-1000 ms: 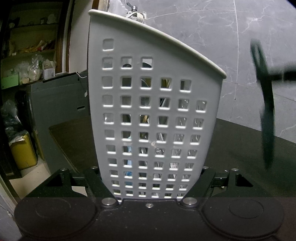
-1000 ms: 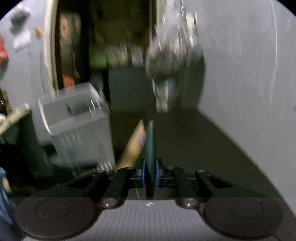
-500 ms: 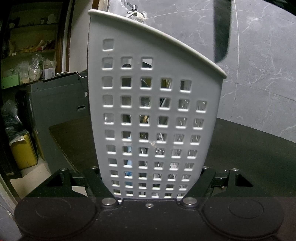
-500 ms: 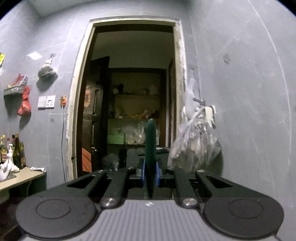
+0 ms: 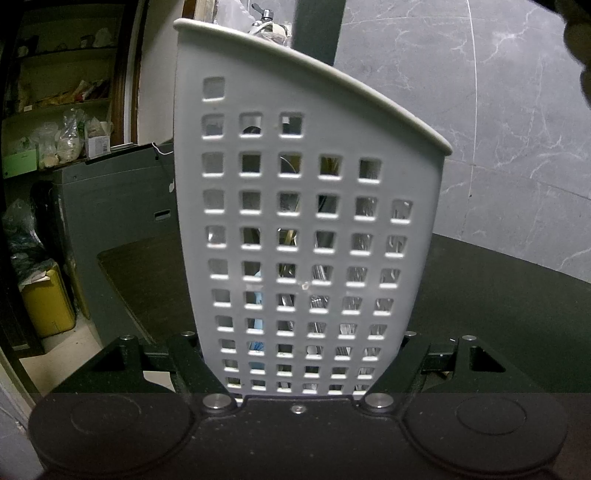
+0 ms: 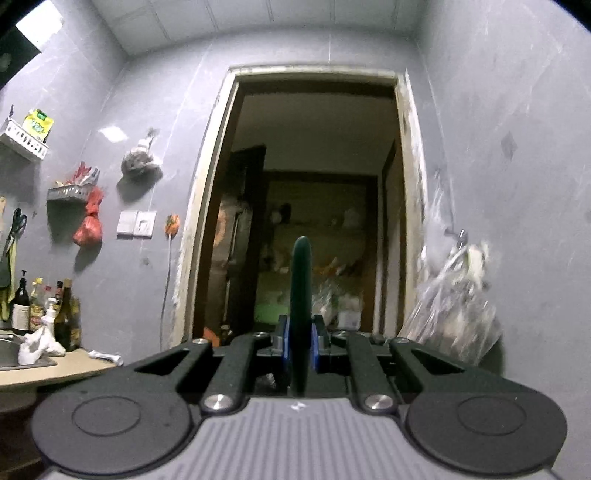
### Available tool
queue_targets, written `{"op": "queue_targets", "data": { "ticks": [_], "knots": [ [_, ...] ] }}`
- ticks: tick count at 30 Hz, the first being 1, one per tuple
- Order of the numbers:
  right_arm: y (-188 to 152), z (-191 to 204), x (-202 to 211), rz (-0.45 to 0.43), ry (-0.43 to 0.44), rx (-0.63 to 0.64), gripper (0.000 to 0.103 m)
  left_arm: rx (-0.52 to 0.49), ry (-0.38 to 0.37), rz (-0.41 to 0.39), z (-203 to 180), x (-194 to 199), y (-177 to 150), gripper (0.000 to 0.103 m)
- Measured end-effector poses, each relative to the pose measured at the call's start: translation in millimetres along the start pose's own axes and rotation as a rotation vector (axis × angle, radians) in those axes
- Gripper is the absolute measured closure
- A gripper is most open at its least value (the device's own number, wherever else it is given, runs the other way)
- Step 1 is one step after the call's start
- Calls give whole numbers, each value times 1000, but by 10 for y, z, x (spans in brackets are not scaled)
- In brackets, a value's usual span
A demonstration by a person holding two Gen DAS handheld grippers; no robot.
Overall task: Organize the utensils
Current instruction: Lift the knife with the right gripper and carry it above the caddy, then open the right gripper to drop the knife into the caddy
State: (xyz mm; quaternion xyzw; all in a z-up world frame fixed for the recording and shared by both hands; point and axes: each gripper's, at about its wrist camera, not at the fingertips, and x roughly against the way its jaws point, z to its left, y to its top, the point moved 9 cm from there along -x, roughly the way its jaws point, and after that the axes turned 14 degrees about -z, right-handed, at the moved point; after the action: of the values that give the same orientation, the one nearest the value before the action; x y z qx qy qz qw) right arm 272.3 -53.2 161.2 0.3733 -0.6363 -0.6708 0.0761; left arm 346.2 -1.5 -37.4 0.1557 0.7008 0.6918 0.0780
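Holding the white utensil basket (image 5: 306, 236) tight at its bottom, the left claw (image 5: 303, 373) keeps it standing up on the dark worktop (image 5: 498, 295), near the back edge by the gray wall; the right claw (image 6: 299, 347) is squeezed shut on a dark green utensil handle (image 6: 301, 295), and in the left view that same dark piece (image 5: 316, 29) hangs over the basket's top rim. To do this well, I think the basket should stay still, the green thing should point straight down into a free spot, and the right claw should let go only when the tip is inside, so it does not tip out. A second ago the green piece was off to the right side of the basket and blurry; now it is up over the rim; the basket has not moved.
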Motion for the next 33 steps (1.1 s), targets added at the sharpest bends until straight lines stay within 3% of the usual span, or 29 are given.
{"op": "queue_targets", "data": {
  "ticks": [17,33],
  "knots": [
    [-783,28,-32,265,11,-60,90,-2,1,1,-1,-5,3,27],
    [-1055,35,-9,366,27,-98,89,-3,1,1,-5,-6,1,27]
  ]
}}
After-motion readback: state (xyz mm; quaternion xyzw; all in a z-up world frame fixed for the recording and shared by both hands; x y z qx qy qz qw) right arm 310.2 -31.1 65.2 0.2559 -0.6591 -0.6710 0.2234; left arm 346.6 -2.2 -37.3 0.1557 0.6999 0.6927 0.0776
